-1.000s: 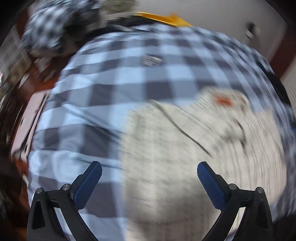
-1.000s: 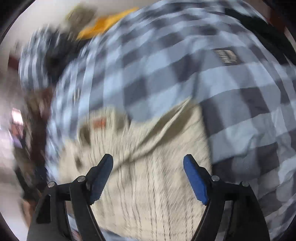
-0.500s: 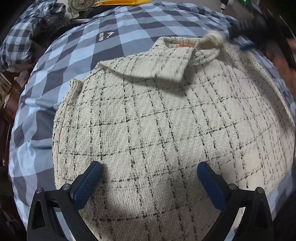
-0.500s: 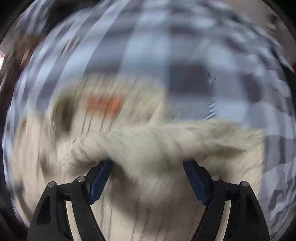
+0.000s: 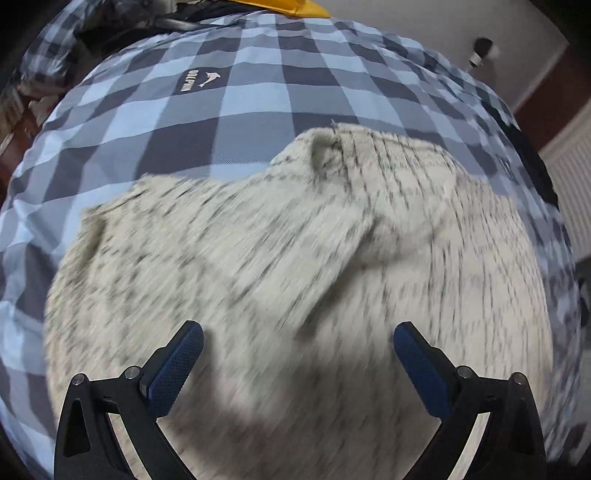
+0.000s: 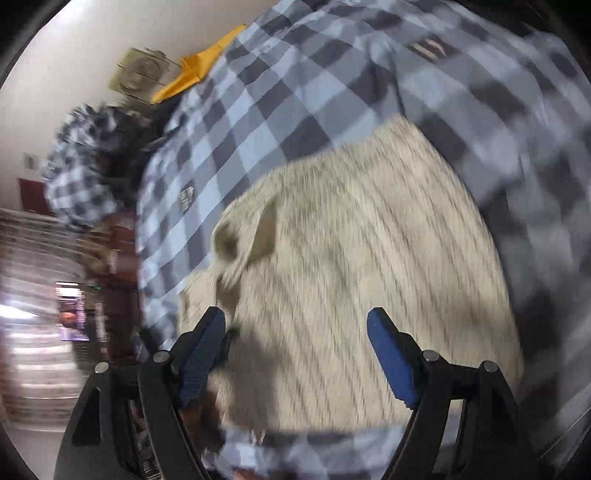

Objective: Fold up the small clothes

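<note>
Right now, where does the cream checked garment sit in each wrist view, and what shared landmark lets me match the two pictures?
Left wrist: the cream checked garment fills the centre and lower frame, beyond the open left gripper.
Right wrist: it covers the centre and lower right, ahead of the open right gripper.
Shared landmark: the yellow item at the far edge of the blue checked bedcover, top centre on the left, upper left on the right.
</note>
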Action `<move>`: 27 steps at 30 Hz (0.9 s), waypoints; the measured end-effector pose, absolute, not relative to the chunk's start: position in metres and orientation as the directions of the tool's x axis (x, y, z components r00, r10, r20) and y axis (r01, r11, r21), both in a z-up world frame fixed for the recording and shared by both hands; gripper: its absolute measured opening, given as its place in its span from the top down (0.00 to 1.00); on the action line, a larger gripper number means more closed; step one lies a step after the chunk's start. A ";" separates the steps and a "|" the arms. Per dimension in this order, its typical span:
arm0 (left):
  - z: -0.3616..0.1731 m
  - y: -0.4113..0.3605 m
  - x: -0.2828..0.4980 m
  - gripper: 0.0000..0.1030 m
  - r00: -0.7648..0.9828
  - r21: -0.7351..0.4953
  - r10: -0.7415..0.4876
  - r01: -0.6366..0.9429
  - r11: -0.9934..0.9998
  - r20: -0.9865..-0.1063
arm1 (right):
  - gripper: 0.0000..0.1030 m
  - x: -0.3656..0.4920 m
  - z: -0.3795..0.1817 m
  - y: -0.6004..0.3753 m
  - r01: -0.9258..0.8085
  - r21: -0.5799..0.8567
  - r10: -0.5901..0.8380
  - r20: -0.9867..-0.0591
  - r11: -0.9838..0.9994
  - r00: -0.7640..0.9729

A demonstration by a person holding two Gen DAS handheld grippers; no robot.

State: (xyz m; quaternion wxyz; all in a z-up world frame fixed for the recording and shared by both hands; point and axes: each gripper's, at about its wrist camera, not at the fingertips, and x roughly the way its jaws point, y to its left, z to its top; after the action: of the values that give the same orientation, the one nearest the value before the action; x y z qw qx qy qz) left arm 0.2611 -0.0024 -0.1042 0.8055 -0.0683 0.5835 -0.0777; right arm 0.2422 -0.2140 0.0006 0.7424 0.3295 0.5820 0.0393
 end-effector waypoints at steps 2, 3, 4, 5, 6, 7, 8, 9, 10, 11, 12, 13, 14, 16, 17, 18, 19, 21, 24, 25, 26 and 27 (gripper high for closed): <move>-0.110 -0.008 0.279 0.00 0.309 -0.189 -0.178 -0.004 0.982 -0.934 | 0.16 0.229 -0.014 -0.216 0.343 0.482 0.386 -0.867 0.806 0.314; -0.111 -0.010 0.290 0.00 0.315 -0.179 -0.160 -0.030 0.983 -0.935 | 0.16 0.227 -0.024 -0.216 0.349 0.453 0.361 -0.883 0.820 0.300; -0.112 -0.010 0.302 0.00 0.325 -0.174 -0.147 -0.056 0.983 -0.934 | 0.16 0.228 -0.035 -0.216 0.355 0.432 0.346 -0.895 0.829 0.283; -0.112 -0.009 0.313 0.00 0.338 -0.172 -0.136 -0.078 0.982 -0.931 | 0.16 0.231 -0.044 -0.215 0.356 0.423 0.347 -0.901 0.833 0.260; -0.113 -0.005 0.328 0.00 0.352 -0.169 -0.124 -0.101 0.980 -0.928 | 0.16 0.233 -0.053 -0.214 0.352 0.425 0.361 -0.902 0.834 0.235; -0.114 -0.002 0.339 0.00 0.361 -0.164 -0.113 -0.115 0.980 -0.926 | 0.16 0.236 -0.062 -0.213 0.349 0.430 0.374 -0.901 0.832 0.219; -0.113 0.002 0.352 0.00 0.369 -0.151 -0.095 -0.127 0.980 -0.924 | 0.16 0.236 -0.063 -0.212 0.357 0.431 0.371 -0.901 0.829 0.225; -0.109 0.007 0.366 0.00 0.383 -0.110 -0.046 -0.148 0.983 -0.923 | 0.16 0.237 -0.064 -0.213 0.365 0.433 0.366 -0.899 0.824 0.240; -0.103 0.012 0.373 0.00 0.404 -0.081 -0.005 -0.172 0.982 -0.915 | 0.16 0.236 -0.062 -0.214 0.367 0.439 0.364 -0.895 0.820 0.258; -0.095 0.019 0.379 0.00 0.435 -0.064 0.029 -0.198 0.978 -0.900 | 0.16 0.238 -0.059 -0.213 0.355 0.449 0.367 -0.889 0.820 0.274; -0.082 0.027 0.382 0.00 0.477 -0.063 0.051 -0.220 0.973 -0.877 | 0.16 0.241 -0.057 -0.213 0.344 0.453 0.371 -0.886 0.823 0.278; -0.073 0.034 0.383 0.00 0.504 -0.071 0.055 -0.228 0.971 -0.862 | 0.16 0.243 -0.055 -0.214 0.336 0.453 0.372 -0.885 0.826 0.280; -0.065 0.040 0.383 0.00 0.522 -0.079 0.054 -0.229 0.970 -0.851 | 0.16 0.245 -0.055 -0.215 0.332 0.452 0.369 -0.885 0.828 0.285; -0.049 0.053 0.373 0.00 0.541 -0.067 0.069 -0.227 0.972 -0.838 | 0.16 0.248 -0.055 -0.219 0.340 0.443 0.358 -0.889 0.829 0.286; -0.043 0.059 0.365 0.00 0.542 -0.058 0.075 -0.224 0.973 -0.837 | 0.16 0.247 -0.055 -0.224 0.351 0.442 0.355 -0.890 0.825 0.286; -0.038 0.067 0.352 0.00 0.540 -0.054 0.074 -0.217 0.975 -0.838 | 0.16 0.248 -0.057 -0.227 0.364 0.446 0.357 -0.889 0.818 0.286; -0.035 0.077 0.334 0.00 0.536 -0.060 0.060 -0.205 0.977 -0.842 | 0.16 0.248 -0.057 -0.231 0.379 0.454 0.364 -0.886 0.806 0.286; -0.033 0.093 0.298 0.00 0.513 -0.071 0.033 -0.183 0.980 -0.858 | 0.16 0.244 -0.061 -0.232 0.383 0.458 0.370 -0.885 0.802 0.283; -0.040 0.115 0.233 0.00 0.424 -0.014 0.055 -0.159 0.987 -0.904 | 0.16 0.241 -0.056 -0.226 0.354 0.434 0.351 -0.895 0.828 0.276; -0.042 0.121 0.214 0.00 0.407 0.005 0.069 -0.156 0.988 -0.911 | 0.16 0.238 -0.054 -0.225 0.346 0.429 0.346 -0.897 0.835 0.277; -0.044 0.127 0.193 0.00 0.392 0.023 0.081 -0.151 0.988 -0.916 | 0.16 0.236 -0.052 -0.225 0.337 0.424 0.341 -0.898 0.841 0.278; -0.046 0.135 0.168 0.00 0.384 0.037 0.092 -0.147 0.988 -0.919 | 0.16 0.234 -0.050 -0.225 0.331 0.418 0.335 -0.900 0.846 0.279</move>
State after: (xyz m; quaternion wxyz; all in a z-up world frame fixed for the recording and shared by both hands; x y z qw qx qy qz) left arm 0.1683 0.1354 -0.0465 0.8316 -0.0250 0.5502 0.0718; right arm 0.2337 -0.2255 -0.0500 0.7502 0.2772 0.6003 0.0014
